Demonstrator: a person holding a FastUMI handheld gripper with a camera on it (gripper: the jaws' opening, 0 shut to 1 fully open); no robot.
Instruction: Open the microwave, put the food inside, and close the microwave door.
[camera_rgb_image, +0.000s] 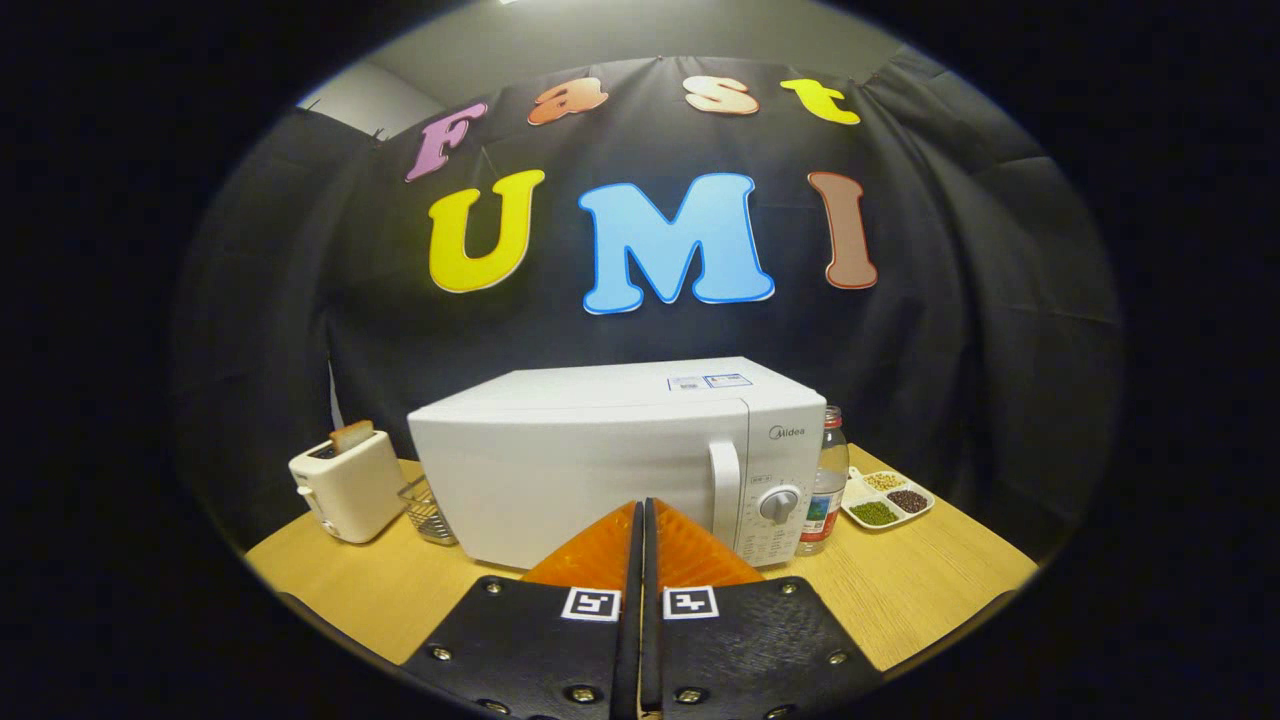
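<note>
White toaster (350, 482) sits lower left; right of it, centre frame, the microwave (600, 460), door closed. Its upright handle (725, 490) looks rigid, so I'd hook there. My gripper (640, 520), fingers together and empty, points at the door.

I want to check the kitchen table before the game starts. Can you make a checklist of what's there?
Surface: wooden table, bare in front.
Job's things: white microwave, door closed, handle beside the dial.
Clutter: toaster with toast in it and wire basket on one side of the microwave; water bottle and divided dish of beans on the other.
Gripper: fingers closed together, holding nothing, short of the microwave door.
Cables: nothing seen.
Surroundings: black cloth wall behind.
</note>
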